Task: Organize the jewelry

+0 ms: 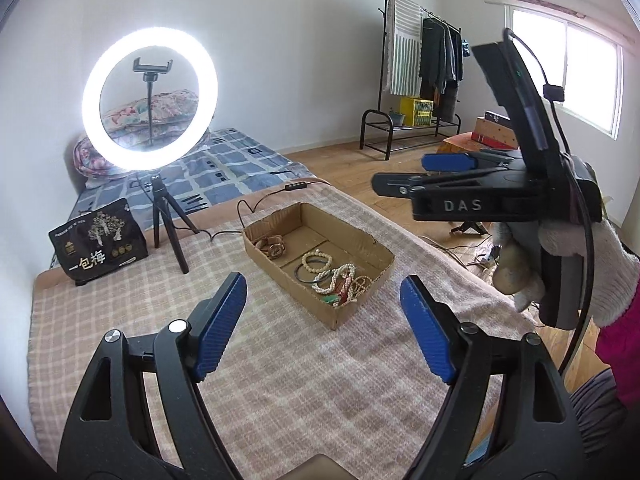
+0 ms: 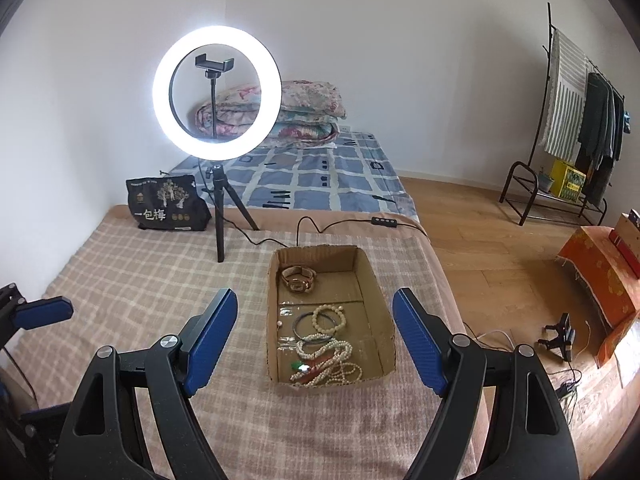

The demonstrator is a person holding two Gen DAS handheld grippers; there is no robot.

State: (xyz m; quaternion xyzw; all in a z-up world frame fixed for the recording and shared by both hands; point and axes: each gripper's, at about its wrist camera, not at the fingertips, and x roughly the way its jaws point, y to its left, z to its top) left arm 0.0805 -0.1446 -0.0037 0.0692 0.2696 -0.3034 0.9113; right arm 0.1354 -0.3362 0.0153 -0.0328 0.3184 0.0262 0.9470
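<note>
Cardboard box (image 2: pixel 384 320) is sitting on the checked blanket (image 2: pixel 140 280) w/ all the jewelry inside, split by a low divider into 2 compartments. Far compartment is holding a watch (image 2: pixel 298 278) w/ a tan strap, lying against the left wall. Near compartment is holding a cream bead bracelet (image 2: pixel 328 318) overlapping a dark bangle (image 2: pixel 306 326), & closer to the front wall a tangle of pearl necklaces (image 2: pixel 332 364) w/ a small green pendant (image 2: pixel 299 367) on its left side.

Left gripper (image 1: pixel 320 328) is hovering above the blanket just short of the box's near corner, fingers spread wide apart, nothing btwn them. Right gripper (image 2: pixel 316 338) is hanging over the near compartment, also spread wide & gripping nothing; in the left wrist view it's showing side-on at upper right, held by a hand in a grey glove (image 1: pixel 580 264).

Behind the box a lit ring light (image 2: pixel 214 92) is standing on a small tripod, its cable running across the blanket past the box's far end. A black snack bag (image 2: pixel 166 204) is standing left of the tripod. Clothes rack (image 2: pixel 580 128) is standing well apart by the far wall
</note>
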